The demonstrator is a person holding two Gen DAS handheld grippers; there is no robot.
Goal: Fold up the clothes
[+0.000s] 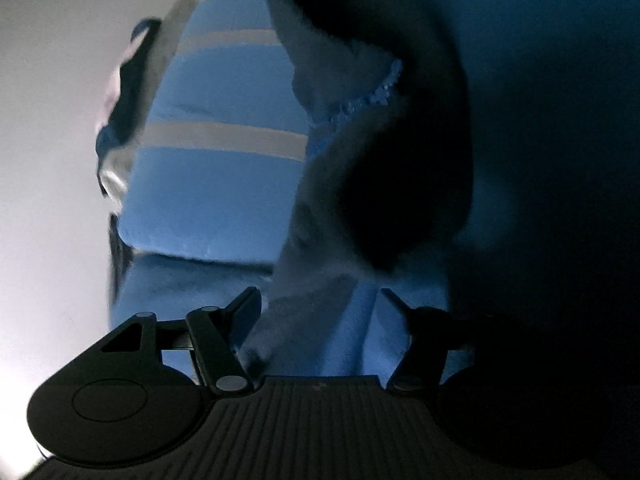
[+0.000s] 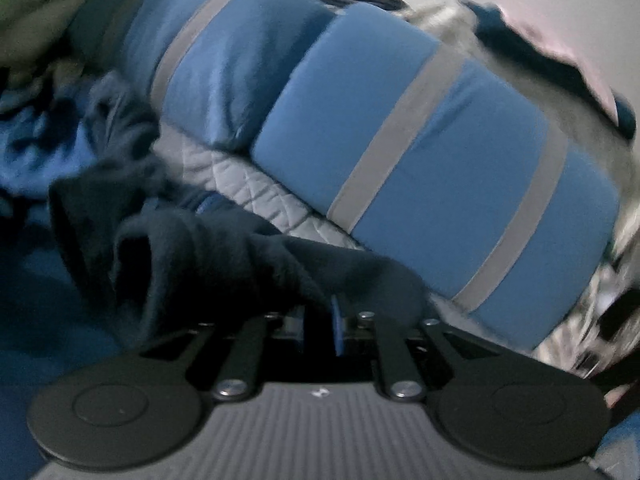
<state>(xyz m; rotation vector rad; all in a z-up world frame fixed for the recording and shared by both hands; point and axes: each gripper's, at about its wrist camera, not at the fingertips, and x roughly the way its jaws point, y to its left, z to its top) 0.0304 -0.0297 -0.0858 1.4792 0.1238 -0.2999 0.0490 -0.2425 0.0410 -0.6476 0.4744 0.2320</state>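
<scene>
Dark garment (image 2: 224,248) drapes over right claw (image 2: 338,320); blue pillows (image 2: 420,152) behind.

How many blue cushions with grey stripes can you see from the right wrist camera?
2. One cushion fills the centre right, crossed by grey bands. A second cushion lies beyond it toward the upper left. More may be hidden behind the dark garment and the blur.

1. A blue pillow (image 2: 420,184) with grey stripes lies at the centre of the right wrist view.
2. Under it, toward 8 o'clock, a grey quilted cover (image 2: 248,188) shows.
3. A plain pale wall (image 1: 48,120) fills the 9 o'clock side of the left wrist view.
4. The light is dim.
</scene>
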